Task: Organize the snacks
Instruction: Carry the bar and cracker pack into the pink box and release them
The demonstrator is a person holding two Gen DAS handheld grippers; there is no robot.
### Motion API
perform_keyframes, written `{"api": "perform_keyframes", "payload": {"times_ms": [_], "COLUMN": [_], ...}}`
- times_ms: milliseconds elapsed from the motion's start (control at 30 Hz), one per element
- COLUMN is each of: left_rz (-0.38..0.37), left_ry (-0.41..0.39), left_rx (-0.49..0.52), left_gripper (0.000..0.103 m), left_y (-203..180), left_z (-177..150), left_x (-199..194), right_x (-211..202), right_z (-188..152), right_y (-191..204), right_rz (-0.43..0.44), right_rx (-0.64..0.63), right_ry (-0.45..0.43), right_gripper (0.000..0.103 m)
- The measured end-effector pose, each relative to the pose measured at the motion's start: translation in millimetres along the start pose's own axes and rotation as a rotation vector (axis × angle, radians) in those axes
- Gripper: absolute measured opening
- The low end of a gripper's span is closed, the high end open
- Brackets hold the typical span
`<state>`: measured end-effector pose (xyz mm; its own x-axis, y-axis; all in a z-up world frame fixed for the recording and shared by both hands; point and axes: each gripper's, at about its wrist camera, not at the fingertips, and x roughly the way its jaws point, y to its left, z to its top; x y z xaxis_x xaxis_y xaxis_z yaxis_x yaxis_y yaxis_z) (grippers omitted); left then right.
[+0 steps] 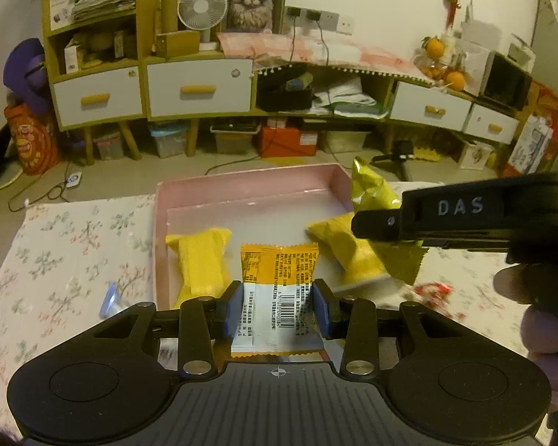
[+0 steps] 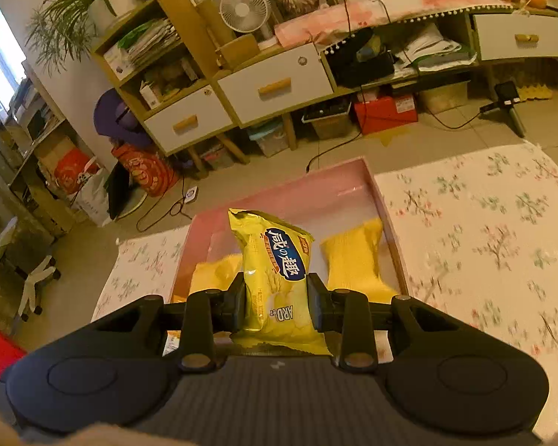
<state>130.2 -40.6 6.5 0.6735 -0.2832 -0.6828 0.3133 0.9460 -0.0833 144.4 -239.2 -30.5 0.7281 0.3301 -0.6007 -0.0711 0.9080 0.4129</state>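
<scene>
L tongs [image 1: 277,306] clamp orange packet [image 1: 279,290], long axis fwd; R tongs [image 2: 277,303] clamp yellow bag [image 2: 275,278] upright.

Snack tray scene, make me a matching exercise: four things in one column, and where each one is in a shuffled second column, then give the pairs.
Things:
1. orange packet
2. chip bag
3. pink tray
4. plain yellow packet

Places:
A. lying inside the tray, at its left side
B. between the right gripper's jaws, above the tray
C. on the floral cloth
D. between the left gripper's jaws

Pairs: 1-D, 2-B, 3-C, 4-A
</scene>
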Motion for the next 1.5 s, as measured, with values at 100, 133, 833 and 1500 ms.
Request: {"api": "perform_keyframes", "payload": {"times_ms": [100,133,833,1500], "left_rz": [-0.002,0.0,-0.007,-0.044], "left_ry": [0.004,0.005,0.09,0.081], "left_rx": [-0.003,0.005,-0.03,-0.043], "left_gripper": [0.037,0.037,0.04,0.091], "left_y": [1,1,11,3], "left_z": [7,9,21,21], "left_x": [22,29,101,58], "right_x": [16,22,75,28], "right_z": [9,12,28,25], "right_y": [-9,-11,10,3], "right_rz": [0.017,0.015,-0.054,-0.073], "right_rx": [0.013,0.017,-0.139,-0.099], "right_ry": [0.002,0.008,0.042,-0.013], "right_gripper": [0.03,0.03,0.035,0.096]}}
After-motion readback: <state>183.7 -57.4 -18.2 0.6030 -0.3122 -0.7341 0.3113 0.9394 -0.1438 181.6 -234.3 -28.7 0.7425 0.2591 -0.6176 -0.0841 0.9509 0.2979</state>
